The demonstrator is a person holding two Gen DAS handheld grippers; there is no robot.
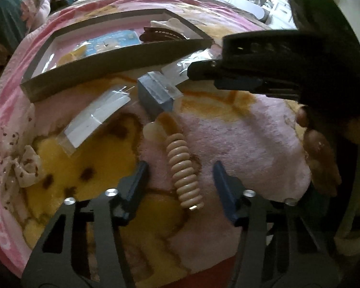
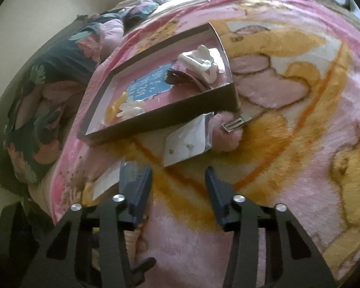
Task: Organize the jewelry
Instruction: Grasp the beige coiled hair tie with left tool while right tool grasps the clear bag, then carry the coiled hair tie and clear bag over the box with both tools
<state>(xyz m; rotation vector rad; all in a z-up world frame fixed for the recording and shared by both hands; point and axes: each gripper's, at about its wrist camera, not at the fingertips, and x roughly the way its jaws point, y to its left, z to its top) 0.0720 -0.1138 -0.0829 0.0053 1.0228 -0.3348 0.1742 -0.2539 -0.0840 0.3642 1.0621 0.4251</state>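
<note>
The left gripper (image 1: pixel 180 175) stands partly open above the blanket (image 1: pixel 240 129), its jaws on either side of a beige ribbed hair clip (image 1: pixel 182 172) without pressing on it. The right gripper (image 2: pixel 178 187) is likewise partly open and holds nothing; only bare blanket lies between its jaws, with a clear earring card (image 2: pixel 187 144) just ahead of them.

Risks:
- The ribbed clip lies slantwise between the left jaws. Closing on it off-centre could pivot it or squeeze it out sideways.
- The plush blanket yields, so a low approach could catch pile instead of the clip.
- The earring card is thin, glossy and flat. The right jaws could slide over it or bend it.
- The two grippers work close together near the tray's near wall and could collide or knock the tray (image 2: pixel 156 122).

Count:
- Trays: one, on the blanket.
- Inside the tray: one blue card, one white claw clip (image 2: pixel 201 62), one dark hair clip, one yellow piece, one small white clip.
- Outside, along the tray's near wall: two clear packets, one small grey box (image 1: pixel 156 93), one ribbed clip, one metal clasp (image 2: pixel 235 123) by the tray's corner.
</note>
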